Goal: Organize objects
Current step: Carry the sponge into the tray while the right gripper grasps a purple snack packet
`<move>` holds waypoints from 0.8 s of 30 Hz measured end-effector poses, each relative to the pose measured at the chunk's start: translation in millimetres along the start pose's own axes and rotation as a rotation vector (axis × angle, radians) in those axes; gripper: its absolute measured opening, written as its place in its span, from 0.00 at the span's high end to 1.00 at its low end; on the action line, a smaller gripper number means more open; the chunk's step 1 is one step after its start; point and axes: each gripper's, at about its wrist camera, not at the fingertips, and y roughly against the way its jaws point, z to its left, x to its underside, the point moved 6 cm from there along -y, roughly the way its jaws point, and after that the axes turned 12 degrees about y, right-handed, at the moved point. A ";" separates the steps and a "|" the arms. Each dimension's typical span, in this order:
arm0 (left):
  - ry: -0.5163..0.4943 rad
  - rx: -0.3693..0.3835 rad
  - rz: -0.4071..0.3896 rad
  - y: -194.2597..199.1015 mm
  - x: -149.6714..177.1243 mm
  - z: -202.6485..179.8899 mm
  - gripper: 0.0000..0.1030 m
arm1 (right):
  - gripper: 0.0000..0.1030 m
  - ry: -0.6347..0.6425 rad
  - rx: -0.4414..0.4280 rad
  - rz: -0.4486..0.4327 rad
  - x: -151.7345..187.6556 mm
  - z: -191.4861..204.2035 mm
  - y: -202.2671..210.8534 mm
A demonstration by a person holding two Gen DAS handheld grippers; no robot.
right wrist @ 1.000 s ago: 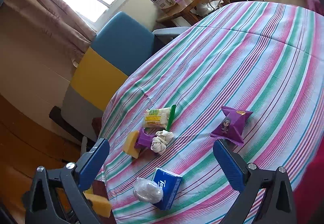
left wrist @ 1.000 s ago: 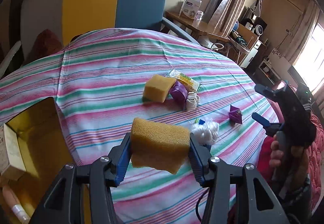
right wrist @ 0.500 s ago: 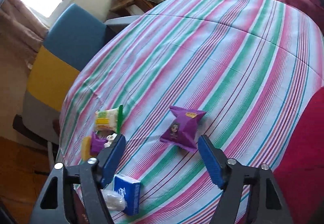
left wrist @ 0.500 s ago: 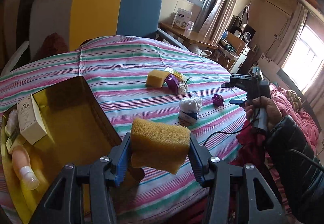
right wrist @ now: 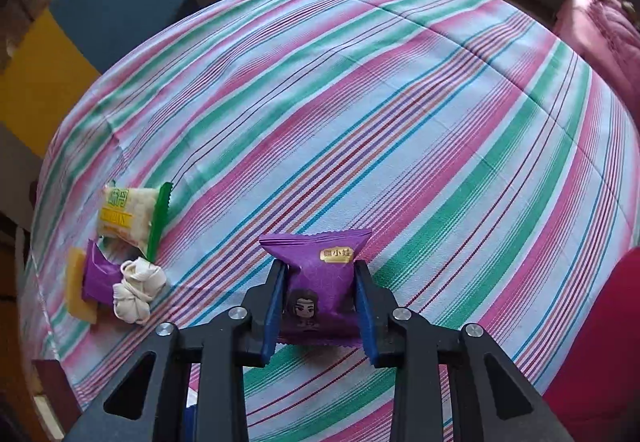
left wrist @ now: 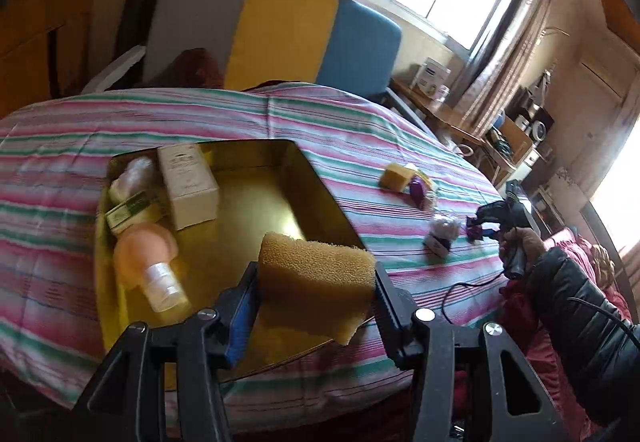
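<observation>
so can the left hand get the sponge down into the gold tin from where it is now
Probably yes. The left gripper holds the sponge over the gold tin, whose near half is bare; the bottle and white box sit aside.

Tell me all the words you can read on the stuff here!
"小娃", after one blurred character: gold label on the purple packet.
Yellow snack packet: green and yellow print, too blurred to read.
White box in the tin: print too small.
Green box: unreadable.
</observation>
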 end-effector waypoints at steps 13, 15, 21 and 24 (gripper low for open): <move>0.091 -0.206 -0.027 25.2 10.0 93.7 0.49 | 0.69 0.089 0.014 -0.021 -4.1 15.3 -1.2; 0.069 -0.222 -0.007 15.7 9.2 90.5 0.49 | 0.69 0.090 0.009 -0.023 -1.2 14.1 0.1; 0.025 -0.311 0.036 -14.7 14.0 97.2 0.48 | 0.69 0.108 0.015 -0.038 -4.0 15.5 1.0; 0.022 -0.321 0.045 -22.0 17.6 101.0 0.48 | 0.69 0.115 0.020 -0.044 -5.6 19.5 -0.6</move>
